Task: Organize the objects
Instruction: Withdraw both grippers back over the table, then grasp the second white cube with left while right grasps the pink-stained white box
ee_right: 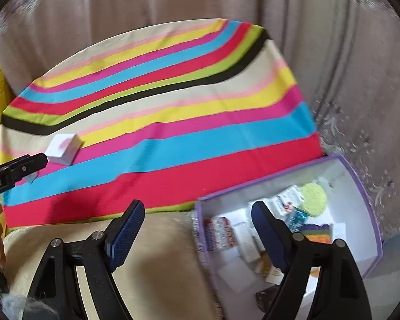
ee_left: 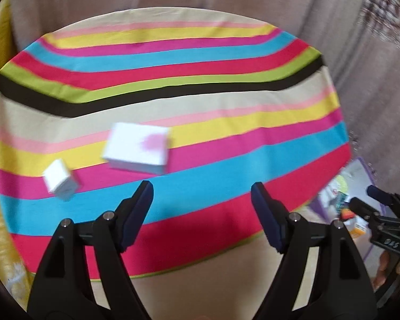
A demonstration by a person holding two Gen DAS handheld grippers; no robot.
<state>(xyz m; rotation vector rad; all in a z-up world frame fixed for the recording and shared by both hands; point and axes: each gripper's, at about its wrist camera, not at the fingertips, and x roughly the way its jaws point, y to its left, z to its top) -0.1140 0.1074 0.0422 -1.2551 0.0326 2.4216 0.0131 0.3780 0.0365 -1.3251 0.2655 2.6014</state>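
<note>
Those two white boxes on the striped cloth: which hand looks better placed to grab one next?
Probably the left. The left gripper is open just short of the small box and big box; the right gripper hangs by the purple bin.

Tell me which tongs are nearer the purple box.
Right. The right tongs hang open at the purple box, one finger over its contents. The left tongs are open over the striped cloth, away from it.

Left hand-held gripper open, empty, above striped cloth; two blurred white boxes, probably cartons.
</note>
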